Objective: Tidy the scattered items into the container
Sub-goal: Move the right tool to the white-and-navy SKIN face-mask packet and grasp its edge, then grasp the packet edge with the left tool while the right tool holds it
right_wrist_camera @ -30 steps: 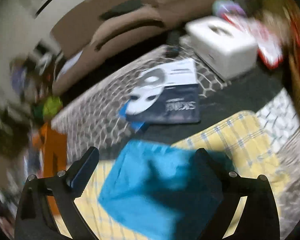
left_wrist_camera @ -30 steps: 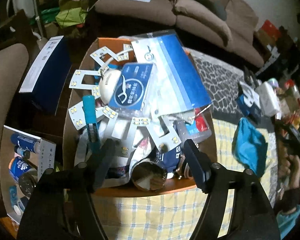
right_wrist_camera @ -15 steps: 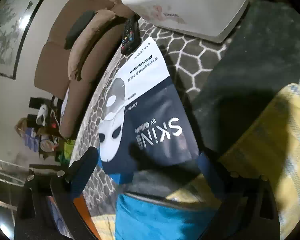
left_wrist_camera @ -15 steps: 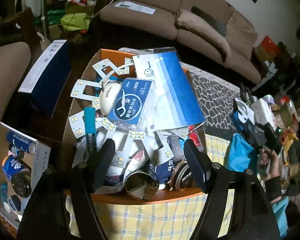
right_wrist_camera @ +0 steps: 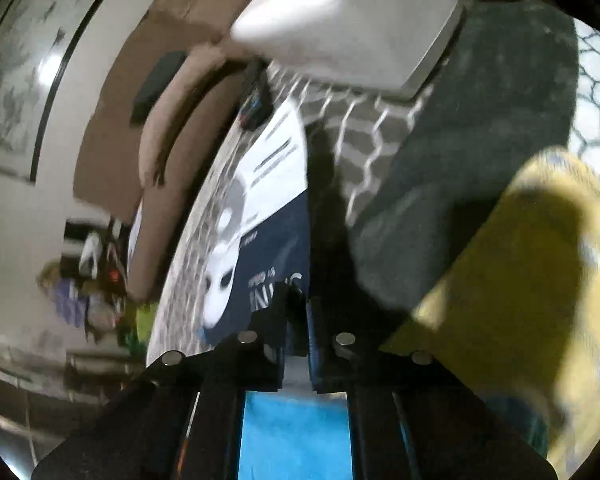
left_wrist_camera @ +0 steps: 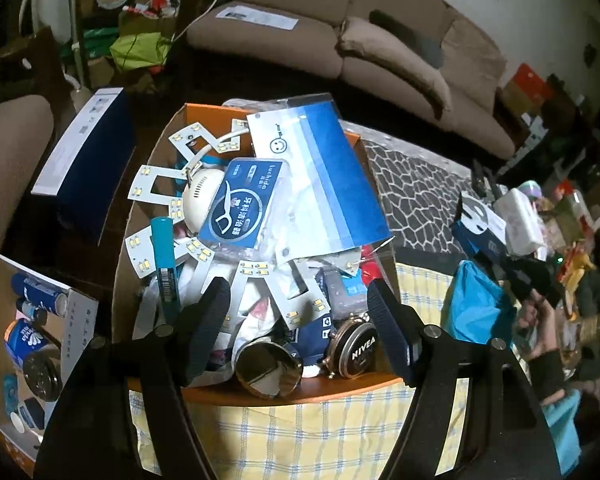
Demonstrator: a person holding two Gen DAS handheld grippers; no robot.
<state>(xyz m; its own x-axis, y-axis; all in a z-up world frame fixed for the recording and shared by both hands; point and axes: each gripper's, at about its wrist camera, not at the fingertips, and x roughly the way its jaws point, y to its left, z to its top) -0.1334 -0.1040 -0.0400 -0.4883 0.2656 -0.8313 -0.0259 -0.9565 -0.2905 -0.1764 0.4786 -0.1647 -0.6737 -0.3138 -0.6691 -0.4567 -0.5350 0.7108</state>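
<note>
Dim indoor light in both views, black fisheye vignette at the corners, straight edges bowed near the rim. Left wrist view sharp: box contents well lit from above, glare on the round metal tin lid (left_wrist_camera: 269,364), the sofa (left_wrist_camera: 340,40) lit, far left corner dark. Right wrist view motion-blurred throughout, white box (right_wrist_camera: 348,20) and face mask packet (right_wrist_camera: 260,240) smeared; hard dark shadow across the yellow checked cloth (right_wrist_camera: 520,280); wall picture (right_wrist_camera: 16,60) shows a reflected light spot.

My view: one orange box (left_wrist_camera: 204,114), two round tins (left_wrist_camera: 269,367), one teal tube (left_wrist_camera: 165,256), one blue pouch (left_wrist_camera: 476,308), one mask packet (right_wrist_camera: 276,240), one sofa (left_wrist_camera: 380,40).
</note>
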